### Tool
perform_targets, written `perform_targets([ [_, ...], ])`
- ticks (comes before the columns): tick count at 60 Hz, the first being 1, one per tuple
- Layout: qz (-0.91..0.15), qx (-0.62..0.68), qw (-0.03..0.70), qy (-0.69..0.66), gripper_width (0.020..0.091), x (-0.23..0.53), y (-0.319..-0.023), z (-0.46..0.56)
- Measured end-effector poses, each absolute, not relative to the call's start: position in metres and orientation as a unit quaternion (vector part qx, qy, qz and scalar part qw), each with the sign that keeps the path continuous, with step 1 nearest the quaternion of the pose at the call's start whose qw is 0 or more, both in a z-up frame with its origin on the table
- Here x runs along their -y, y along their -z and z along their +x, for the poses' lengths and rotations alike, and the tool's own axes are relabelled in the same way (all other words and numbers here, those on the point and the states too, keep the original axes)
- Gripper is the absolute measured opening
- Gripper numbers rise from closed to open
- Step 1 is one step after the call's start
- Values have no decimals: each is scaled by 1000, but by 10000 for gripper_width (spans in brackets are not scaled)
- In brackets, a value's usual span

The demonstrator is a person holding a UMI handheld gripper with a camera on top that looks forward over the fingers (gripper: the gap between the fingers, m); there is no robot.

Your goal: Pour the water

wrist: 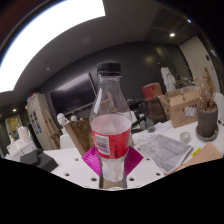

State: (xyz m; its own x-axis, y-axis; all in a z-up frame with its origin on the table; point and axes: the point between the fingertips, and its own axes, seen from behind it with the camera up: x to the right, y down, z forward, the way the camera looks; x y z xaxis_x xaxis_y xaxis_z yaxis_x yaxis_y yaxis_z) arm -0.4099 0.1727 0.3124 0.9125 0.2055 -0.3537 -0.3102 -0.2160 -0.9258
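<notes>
Bottle (110, 125) of clear plastic, black-capped, red-labelled, standing upright and tilted slightly, held close in front of the camera. Gripper (112, 165) closed about its lower body, magenta pads (92, 160) showing at either side of the base and seeming to press against it; no gap visible. Lifted, by the look of it, above the white table (70, 165), though contact with the surface cannot be ruled out. Cap on, so no water able to leave yet.

Beyond to the right, crumpled paper (165, 150), farther off a dark pot with a plant (207, 118) and a cardboard box (182, 100). To the left, a brown paper bag (78, 132). No cup or glass evident anywhere.

Judged as the carrying stage: bottle grasped, pour not begun. Next calls for removing the cap, finding a receiving vessel, then tipping the neck slowly over it.
</notes>
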Motion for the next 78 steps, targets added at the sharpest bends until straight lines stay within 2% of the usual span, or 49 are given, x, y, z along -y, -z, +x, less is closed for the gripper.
perform_targets([
  [9, -770, -10, 632, -88, 256, -192, -266, -315],
  [25, -813, 7, 581, -21, 257, -201, -131, -247],
  [39, -833, 0, 553, -11, 260, -199, -68, -238],
  [42, -825, 2, 565, -10, 267, -197, -68, -238],
  [46, -823, -1, 568, -12, 317, -198, -70, -237],
  [54, -827, -15, 562, -18, 503, -194, -70, -235],
  [55, -830, -17, 557, -18, 552, -193, -69, -235],
  [59, -837, -18, 546, -20, 866, -183, -74, -235],
  [62, -841, -19, 541, -17, 835, -171, -80, -235],
  [65, -845, -20, 535, -11, 855, -155, -88, -236],
  [78, -868, -9, 496, 22, 854, -37, -134, -257],
])
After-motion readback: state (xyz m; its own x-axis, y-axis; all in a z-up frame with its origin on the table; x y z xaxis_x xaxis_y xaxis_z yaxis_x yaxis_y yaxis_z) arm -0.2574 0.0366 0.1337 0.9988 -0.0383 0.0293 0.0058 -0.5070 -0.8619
